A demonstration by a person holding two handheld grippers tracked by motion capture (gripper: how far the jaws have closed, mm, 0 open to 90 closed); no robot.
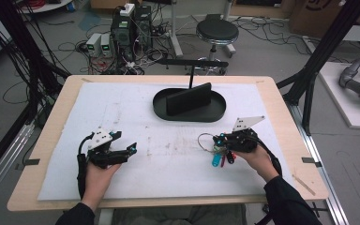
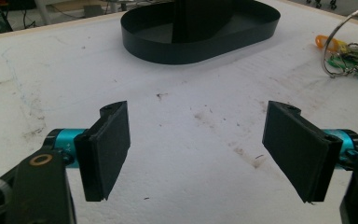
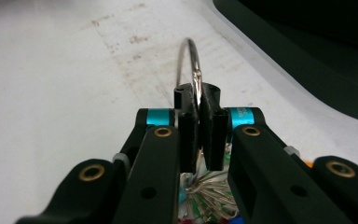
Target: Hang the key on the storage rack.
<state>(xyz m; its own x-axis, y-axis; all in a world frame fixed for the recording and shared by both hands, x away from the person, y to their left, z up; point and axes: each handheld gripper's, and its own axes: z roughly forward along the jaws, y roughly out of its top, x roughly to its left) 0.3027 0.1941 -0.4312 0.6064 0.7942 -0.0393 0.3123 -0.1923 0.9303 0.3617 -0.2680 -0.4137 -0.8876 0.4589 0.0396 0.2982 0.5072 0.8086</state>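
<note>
Right tool [image 1: 219, 139] is clamped on a metal key ring [image 3: 189, 65]; in the right gripper view the two black pads pinch the wire of the ring, which arcs up above the jaws. A bunch of keys [image 3: 205, 186] hangs from the ring below the pads. In the high view the keys with blue, red and dark tags [image 1: 221, 158] dangle under the tool at the right front of the tabletop [image 1: 281, 117], just over the white mat [image 1: 159, 154]; cannot tell if the tags touch the mat. The person's right hand [image 1: 258, 159] holds the tool body, grey plate on top.

Left tool [image 1: 124, 146] is wide open, nothing between the jaws; the left gripper view shows both pads [image 2: 107, 149] far apart with bare stained mat between them. It sits low over the mat at the left front, held in the left hand [image 1: 98, 176], well apart from the key ring. The ring and coloured tags show at the far right edge of the left gripper view.

Black oval tray [image 1: 215, 112] lies at the back middle of the mat with a black upright block [image 1: 187, 99] standing in it. Tray is apart from both tools, nearer the right one.
</note>
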